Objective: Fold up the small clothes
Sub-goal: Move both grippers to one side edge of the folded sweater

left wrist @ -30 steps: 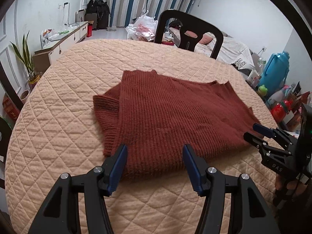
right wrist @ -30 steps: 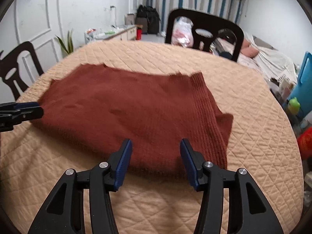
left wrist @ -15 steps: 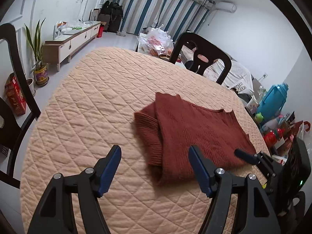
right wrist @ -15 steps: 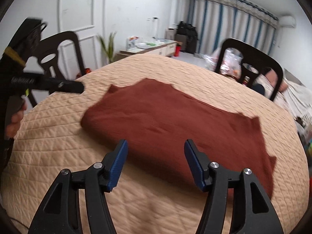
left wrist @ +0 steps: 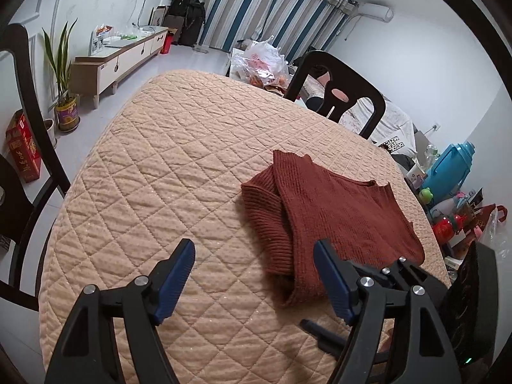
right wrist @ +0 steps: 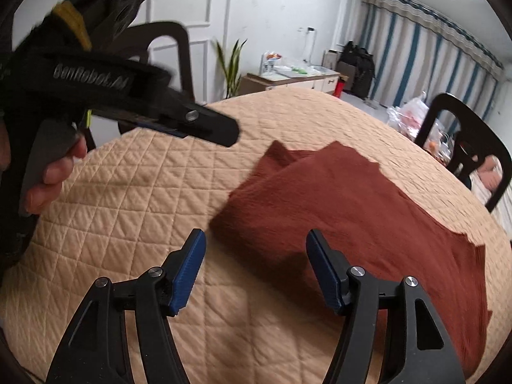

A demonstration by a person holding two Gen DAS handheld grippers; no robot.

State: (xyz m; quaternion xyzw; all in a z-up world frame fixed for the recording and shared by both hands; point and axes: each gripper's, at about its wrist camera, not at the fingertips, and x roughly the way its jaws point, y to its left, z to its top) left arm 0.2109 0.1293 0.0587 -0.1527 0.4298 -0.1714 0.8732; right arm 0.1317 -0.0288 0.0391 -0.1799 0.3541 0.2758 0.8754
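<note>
Rust-red knit, the sweater (left wrist: 332,220) lies folded on the quilted table (left wrist: 166,172), a sleeve tucked under at its left edge. A second ago both our claws hung right over its near edge; now we have swung them off to the left. The left claw (left wrist: 254,283) is opening over bare quilt, nothing between its jaws. The right claw (right wrist: 254,264) is opening too, above the sweater's near corner without touching it. We judge this fold set and released, so the next fold can start from that left end.
</note>
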